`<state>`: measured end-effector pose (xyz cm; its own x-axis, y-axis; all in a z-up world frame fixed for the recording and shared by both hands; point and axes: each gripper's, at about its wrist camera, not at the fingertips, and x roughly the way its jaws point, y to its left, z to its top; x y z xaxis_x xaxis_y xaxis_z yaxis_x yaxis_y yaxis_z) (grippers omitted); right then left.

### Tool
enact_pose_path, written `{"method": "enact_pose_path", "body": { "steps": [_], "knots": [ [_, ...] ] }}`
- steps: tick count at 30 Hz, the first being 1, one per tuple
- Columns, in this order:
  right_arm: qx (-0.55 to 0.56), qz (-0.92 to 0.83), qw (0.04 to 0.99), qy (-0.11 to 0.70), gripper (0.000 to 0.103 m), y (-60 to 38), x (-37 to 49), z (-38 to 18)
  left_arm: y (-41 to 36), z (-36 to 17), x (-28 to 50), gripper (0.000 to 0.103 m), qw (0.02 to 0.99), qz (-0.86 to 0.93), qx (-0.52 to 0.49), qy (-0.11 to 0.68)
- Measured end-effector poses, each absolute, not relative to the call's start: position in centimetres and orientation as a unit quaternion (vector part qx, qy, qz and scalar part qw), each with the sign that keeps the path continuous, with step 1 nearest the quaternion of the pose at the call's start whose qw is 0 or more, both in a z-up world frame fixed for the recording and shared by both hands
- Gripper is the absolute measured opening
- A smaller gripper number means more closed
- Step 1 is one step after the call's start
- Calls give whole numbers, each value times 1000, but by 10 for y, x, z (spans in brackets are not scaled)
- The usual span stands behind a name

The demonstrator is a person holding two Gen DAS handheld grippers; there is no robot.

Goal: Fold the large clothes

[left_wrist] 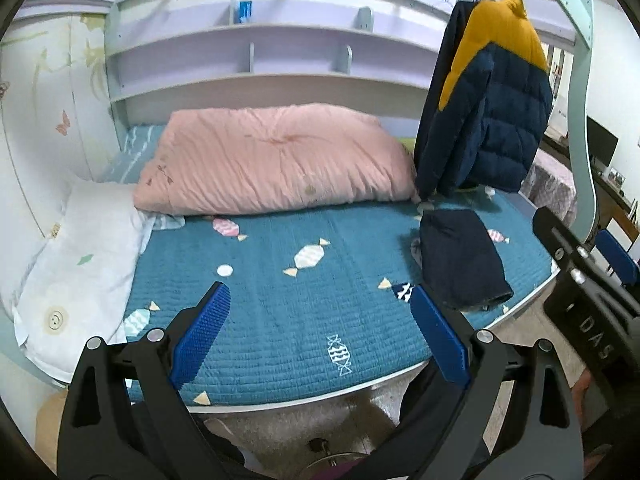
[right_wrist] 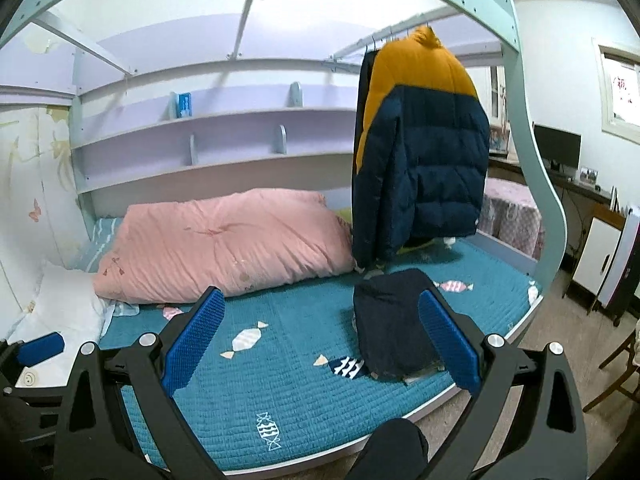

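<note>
A folded dark navy garment [left_wrist: 460,258] [right_wrist: 394,322] lies on the teal bedspread [left_wrist: 304,300] [right_wrist: 292,376] near the bed's right front edge. A navy and mustard puffer jacket [left_wrist: 496,96] [right_wrist: 424,148] hangs from a rail above the bed's right side. My left gripper [left_wrist: 316,334] stands open over the front of the bed, nothing between its blue fingers. My right gripper [right_wrist: 320,340] is open too, its right finger [right_wrist: 448,336] in front of the folded garment without touching it. The right gripper's body [left_wrist: 588,304] shows at the left view's right edge.
A pink folded duvet [left_wrist: 276,160] [right_wrist: 224,240] fills the back of the bed. A white pillow [left_wrist: 76,272] [right_wrist: 60,316] lies at the left. Shelves [left_wrist: 272,52] run behind. A curved bed post [right_wrist: 540,160] stands right, with a desk and monitor [right_wrist: 556,148] beyond.
</note>
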<state>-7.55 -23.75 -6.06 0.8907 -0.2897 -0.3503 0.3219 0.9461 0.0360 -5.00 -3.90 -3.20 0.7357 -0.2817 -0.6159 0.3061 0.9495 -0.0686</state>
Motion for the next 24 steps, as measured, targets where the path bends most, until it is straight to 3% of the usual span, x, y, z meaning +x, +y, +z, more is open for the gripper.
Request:
{"method": "enact_pose_path", "body": {
  "steps": [11, 24],
  "knots": [
    [39, -181, 975, 122, 95, -225, -102, -43, -22, 4, -86, 97, 962, -115, 39, 245],
    [25, -188, 976, 110, 95, -217, -125, -36, -15, 16, -99, 98, 963, -125, 24, 237]
  ]
}}
